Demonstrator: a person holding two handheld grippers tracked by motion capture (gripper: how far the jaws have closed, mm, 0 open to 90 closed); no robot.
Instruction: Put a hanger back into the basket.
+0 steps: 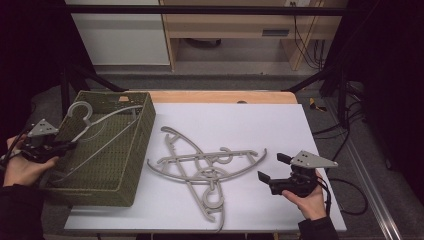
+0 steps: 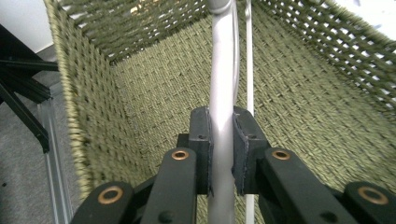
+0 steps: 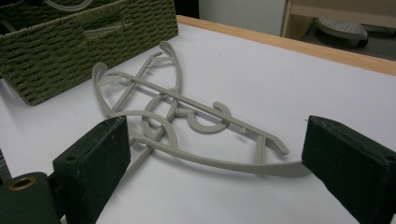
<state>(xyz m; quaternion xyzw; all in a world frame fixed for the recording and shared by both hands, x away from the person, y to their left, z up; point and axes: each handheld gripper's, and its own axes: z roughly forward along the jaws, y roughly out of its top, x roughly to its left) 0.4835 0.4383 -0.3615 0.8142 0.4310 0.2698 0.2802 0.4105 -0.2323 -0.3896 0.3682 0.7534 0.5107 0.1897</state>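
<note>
Left gripper [image 2: 221, 154]: closest to my lens, jaws clamped on the grey hanger [image 2: 220, 88]; I'm pinching one arm so the rest hangs down into the basket [image 2: 88, 116] at the worktop's left edge.
Held hanger: from the high view, its hook [image 1: 80, 111] peeks over the basket's far left rim while the body slants across the inside.
Right gripper [image 3: 210, 168]: jaws wide apart, nothing held, hovering near the worktop's right front, lined up on the hanger pile [image 3: 187, 116], I'd guess for the next pick.
Look: pale grey plastic, thin curved shoulders, straight crossbar, round hook.
</note>
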